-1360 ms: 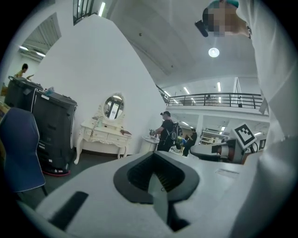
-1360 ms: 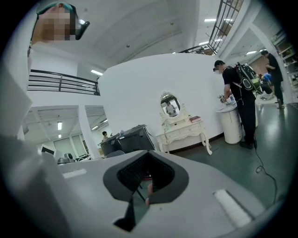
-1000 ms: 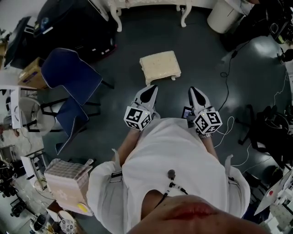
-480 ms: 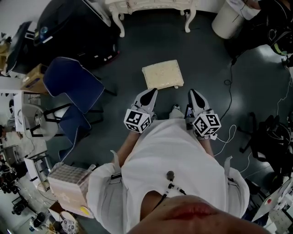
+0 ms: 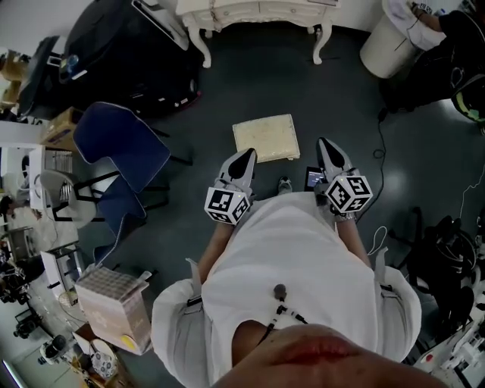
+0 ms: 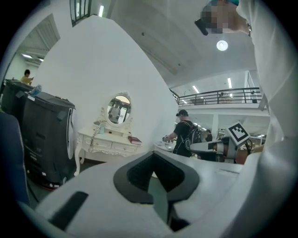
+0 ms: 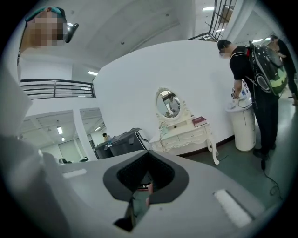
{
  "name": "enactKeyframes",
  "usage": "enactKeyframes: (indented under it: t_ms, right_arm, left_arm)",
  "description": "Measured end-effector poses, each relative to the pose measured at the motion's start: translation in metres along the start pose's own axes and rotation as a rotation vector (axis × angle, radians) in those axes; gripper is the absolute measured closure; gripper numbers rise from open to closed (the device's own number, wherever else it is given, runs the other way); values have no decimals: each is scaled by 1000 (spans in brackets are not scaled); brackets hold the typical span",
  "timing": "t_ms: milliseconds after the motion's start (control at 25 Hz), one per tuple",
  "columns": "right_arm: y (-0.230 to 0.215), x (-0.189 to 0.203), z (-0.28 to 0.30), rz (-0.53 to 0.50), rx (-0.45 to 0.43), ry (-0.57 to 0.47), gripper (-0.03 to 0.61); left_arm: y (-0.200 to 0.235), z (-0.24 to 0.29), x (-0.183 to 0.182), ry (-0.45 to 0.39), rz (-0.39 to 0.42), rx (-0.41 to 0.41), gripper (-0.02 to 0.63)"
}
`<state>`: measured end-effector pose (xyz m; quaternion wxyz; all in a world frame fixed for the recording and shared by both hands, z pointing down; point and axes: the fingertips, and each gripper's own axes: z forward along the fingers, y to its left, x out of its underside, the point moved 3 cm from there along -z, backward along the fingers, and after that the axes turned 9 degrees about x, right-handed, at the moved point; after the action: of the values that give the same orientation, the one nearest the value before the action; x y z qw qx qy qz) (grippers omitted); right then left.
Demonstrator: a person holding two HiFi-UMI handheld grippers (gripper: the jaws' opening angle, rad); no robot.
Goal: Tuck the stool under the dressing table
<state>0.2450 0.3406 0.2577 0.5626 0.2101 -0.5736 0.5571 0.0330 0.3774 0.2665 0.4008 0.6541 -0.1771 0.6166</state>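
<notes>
Resting on dark floor (image 5: 250, 83): stool (image 5: 265, 138) was apart from dressing table (image 5: 258, 11) | left gripper (image 5: 246, 157), right gripper (image 5: 327, 147): jaws were pressed together.

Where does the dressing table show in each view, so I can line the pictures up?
Head view: dressing table at the top edge, centre, beyond the stool.
Left gripper view: left of centre, under its oval mirror.
Right gripper view: right of centre, at mid height.
Shared landmark: the large black case, left of the table in all three.
</notes>
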Motion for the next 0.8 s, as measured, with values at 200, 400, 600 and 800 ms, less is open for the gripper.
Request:
enactKeyframes:
  t_ms: [200,400,600,800]
  right_arm:
    - [-27,-1,32,-35,-67,67,571]
    - [-50,5,59,42,-96,173,571]
    - [-71,8,109,-56,-85,210,571]
    - [-100,42,156,-53,-50,277,571]
  left_arm:
    - [6,18,18,-7,-57,-101,606]
    - [21,18,29,-2,-122,-198,606]
    - [68,31,42,34,-150,-212,606]
    - [112,49,79,81,-183,-160,603]
